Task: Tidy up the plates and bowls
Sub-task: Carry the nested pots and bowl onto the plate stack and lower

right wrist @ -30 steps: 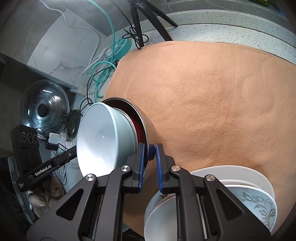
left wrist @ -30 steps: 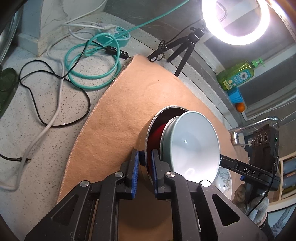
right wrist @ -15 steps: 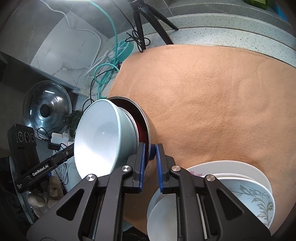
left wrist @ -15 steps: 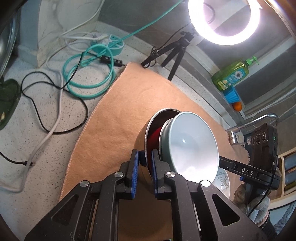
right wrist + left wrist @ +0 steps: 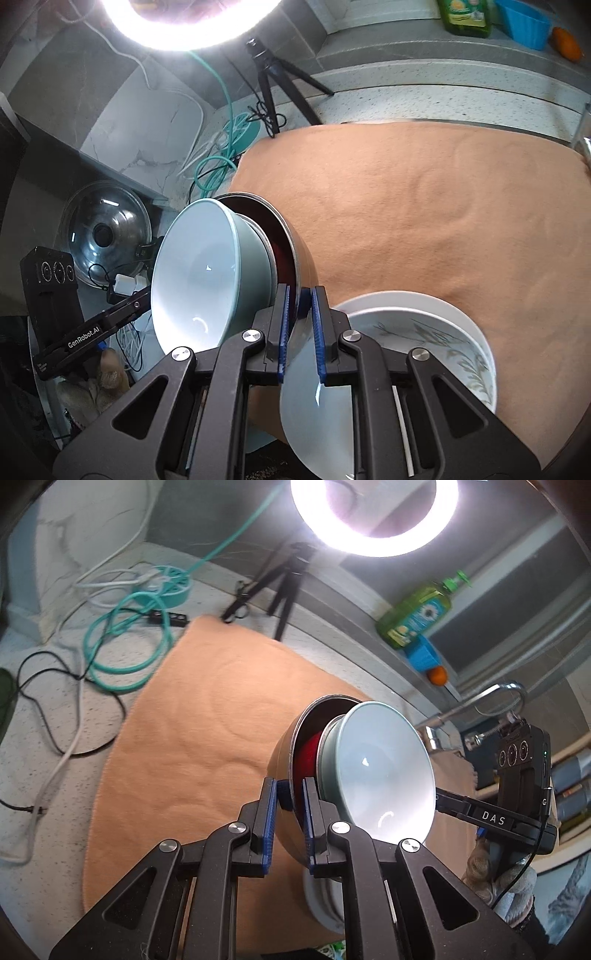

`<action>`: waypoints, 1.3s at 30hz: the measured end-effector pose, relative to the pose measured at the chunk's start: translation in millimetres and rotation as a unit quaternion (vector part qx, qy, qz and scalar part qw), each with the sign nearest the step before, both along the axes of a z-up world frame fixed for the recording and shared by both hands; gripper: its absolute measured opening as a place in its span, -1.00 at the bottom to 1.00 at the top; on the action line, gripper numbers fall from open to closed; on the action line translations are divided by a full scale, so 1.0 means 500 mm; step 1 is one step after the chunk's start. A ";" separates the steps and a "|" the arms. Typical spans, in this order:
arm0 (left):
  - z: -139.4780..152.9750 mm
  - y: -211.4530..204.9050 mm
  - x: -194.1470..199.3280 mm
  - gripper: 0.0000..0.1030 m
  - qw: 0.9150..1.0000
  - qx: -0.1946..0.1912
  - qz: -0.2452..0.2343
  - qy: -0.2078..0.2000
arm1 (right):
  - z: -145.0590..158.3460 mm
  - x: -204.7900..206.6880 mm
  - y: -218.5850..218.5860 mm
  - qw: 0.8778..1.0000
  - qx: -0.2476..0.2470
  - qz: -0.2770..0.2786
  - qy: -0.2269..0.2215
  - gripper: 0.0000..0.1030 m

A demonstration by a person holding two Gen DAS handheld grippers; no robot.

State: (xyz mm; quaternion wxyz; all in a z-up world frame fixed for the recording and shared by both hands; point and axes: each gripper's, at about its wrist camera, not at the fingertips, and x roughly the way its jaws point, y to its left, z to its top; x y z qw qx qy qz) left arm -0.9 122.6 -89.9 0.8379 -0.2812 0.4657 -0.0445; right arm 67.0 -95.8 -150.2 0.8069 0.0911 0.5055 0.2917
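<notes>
A steel bowl with a red inside [image 5: 288,753] holds a pale blue bowl [image 5: 384,771] nested in it. Both are lifted above the tan mat [image 5: 207,731]. My left gripper [image 5: 290,797] is shut on the steel bowl's rim. My right gripper [image 5: 299,314] is shut on the opposite rim of the same steel bowl [image 5: 299,251], with the pale blue bowl [image 5: 199,273] at its left. Below the right gripper lies a stack of white plates [image 5: 443,314]; the upper one has a leaf pattern. The stack's edge shows under the left gripper [image 5: 317,904].
A ring light on a black tripod [image 5: 284,583] stands at the mat's back edge. Teal and black cables [image 5: 125,642] lie left of the mat. A green soap bottle [image 5: 413,613] and a tap [image 5: 480,701] are at the back right. A steel pot lid [image 5: 103,232] lies far left.
Both grippers have lifted the nested bowls higher above the mat and towards the plate stack. The plates now sit more directly under the right gripper.
</notes>
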 end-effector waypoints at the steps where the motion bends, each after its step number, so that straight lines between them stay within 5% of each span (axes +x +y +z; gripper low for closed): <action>1: 0.005 -0.010 0.001 -0.81 1.000 0.000 -0.007 -0.003 | 0.003 -0.004 -0.010 1.000 0.001 -0.004 -0.001 -0.76; 22: -0.014 -0.202 0.000 -0.81 0.992 0.005 -0.128 0.018 | -0.017 -0.119 -0.227 0.995 -0.002 -0.100 0.003 -0.75; 39: -0.039 -0.220 -0.016 -0.81 0.991 0.017 -0.129 0.035 | -0.052 -0.146 -0.229 0.994 -0.002 -0.105 0.007 -0.75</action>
